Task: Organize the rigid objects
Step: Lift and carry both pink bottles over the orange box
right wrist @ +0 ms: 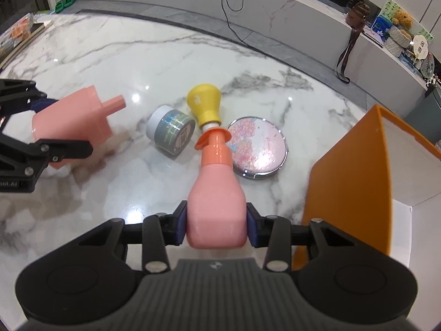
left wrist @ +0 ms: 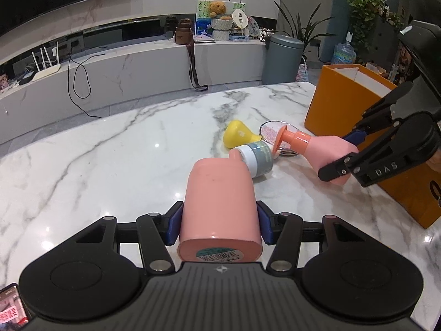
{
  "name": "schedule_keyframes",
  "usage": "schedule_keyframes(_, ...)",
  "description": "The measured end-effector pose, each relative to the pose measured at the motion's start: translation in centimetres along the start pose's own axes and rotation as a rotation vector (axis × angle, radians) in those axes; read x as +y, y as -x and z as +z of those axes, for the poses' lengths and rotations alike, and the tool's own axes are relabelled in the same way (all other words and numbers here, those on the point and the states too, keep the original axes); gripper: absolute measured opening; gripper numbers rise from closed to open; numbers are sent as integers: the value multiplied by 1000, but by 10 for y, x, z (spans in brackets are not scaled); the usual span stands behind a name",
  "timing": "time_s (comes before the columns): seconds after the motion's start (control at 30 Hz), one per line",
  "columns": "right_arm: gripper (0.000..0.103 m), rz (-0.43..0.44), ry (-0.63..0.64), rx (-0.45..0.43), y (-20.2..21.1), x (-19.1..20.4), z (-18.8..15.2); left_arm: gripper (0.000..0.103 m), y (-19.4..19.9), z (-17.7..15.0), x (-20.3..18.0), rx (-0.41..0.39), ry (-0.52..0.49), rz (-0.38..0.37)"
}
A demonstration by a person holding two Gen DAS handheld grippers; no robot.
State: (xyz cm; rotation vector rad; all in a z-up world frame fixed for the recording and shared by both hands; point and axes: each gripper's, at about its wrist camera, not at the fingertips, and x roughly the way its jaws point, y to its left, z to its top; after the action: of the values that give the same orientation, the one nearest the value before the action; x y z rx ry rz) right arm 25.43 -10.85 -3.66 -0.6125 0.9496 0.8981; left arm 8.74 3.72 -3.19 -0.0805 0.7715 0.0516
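Note:
My left gripper is shut on a large pink bottle with a spout, held above the marble table; it also shows in the right wrist view. My right gripper is shut on a small pink pump bottle with an orange pump head, which shows in the left wrist view too. On the table lie a grey jar with a white lid, a yellow bulb-shaped bottle and a round floral compact.
An open orange box with a white inside stands at the right of the marble table; it also shows in the left wrist view. Books lie at the table's far left corner. A low marble bench runs behind.

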Motion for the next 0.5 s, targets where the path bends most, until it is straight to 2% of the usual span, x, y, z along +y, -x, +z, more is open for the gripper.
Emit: schedule_keyframes(0.5,42,31,-49,-123,47,-13,5,62,29,31,-30,-34,-68,36)
